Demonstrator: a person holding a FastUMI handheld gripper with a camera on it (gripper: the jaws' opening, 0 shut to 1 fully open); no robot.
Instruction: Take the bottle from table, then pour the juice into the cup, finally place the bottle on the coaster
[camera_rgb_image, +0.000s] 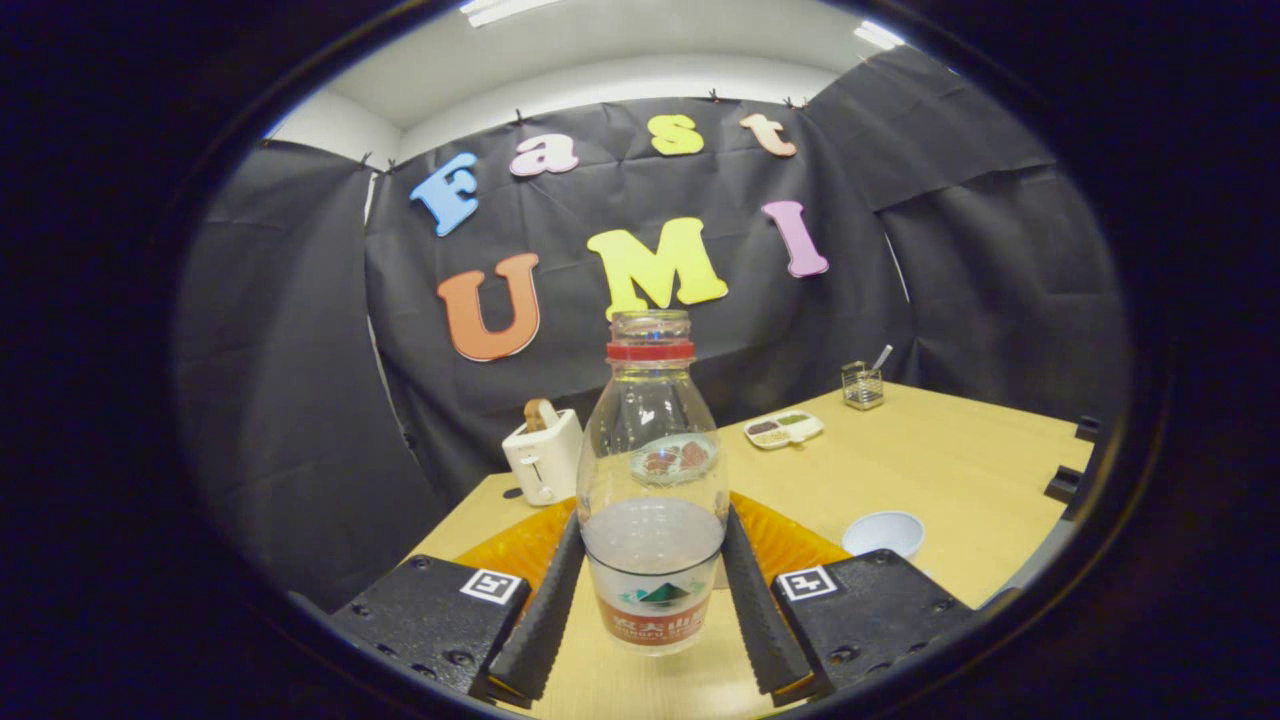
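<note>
A clear plastic bottle (652, 470) stands upright between my fingers, uncapped, with a red ring at its neck and pale juice filling roughly its lower half. My gripper (652, 522) is shut on its lower body, one finger pressing each side. Whether its base touches the table I cannot tell. An orange coaster (510, 550) lies on the table just behind the bottle and spreads out past both fingers. Just beyond my right finger sits a small white cup (883, 532), upright and open.
A white toaster (543, 455) with a slice in it stands at the back left of the wooden table (950, 470). Farther back lie a divided snack tray (784, 428) and a wire holder (862, 385). Black cloth walls close in the table.
</note>
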